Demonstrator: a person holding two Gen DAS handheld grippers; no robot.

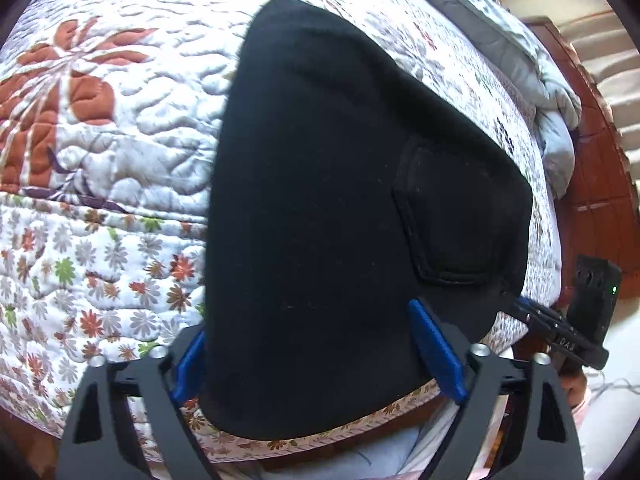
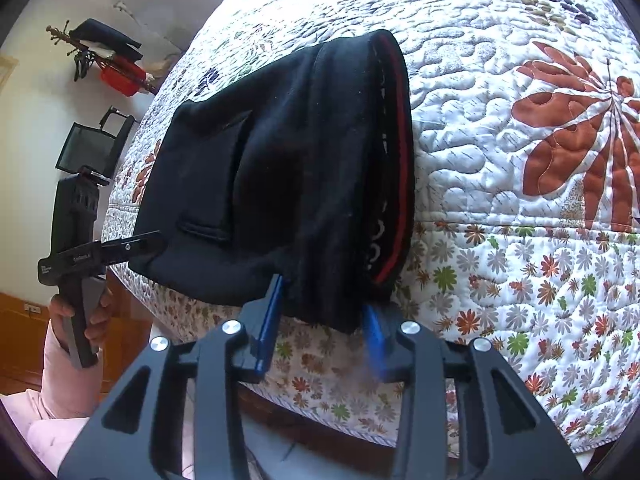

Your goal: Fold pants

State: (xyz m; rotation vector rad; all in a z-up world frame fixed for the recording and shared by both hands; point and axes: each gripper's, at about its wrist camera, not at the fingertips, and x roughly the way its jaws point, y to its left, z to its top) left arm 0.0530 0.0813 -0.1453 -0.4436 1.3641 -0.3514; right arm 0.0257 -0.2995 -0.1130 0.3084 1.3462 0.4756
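On the flowered quilt (image 1: 100, 240), folded black pants (image 1: 340, 200), left claw (image 1: 316, 352) wide astride the near edge, right claw (image 2: 324, 320) half-closed around the waistband end, grip unclear.

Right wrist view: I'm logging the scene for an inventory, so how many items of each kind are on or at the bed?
Black pants, folded on the quilt: 1
Floral quilt covering the bed: 1
Claws at the pants' near edge, the left claw and the right claw: 2
Total: 4
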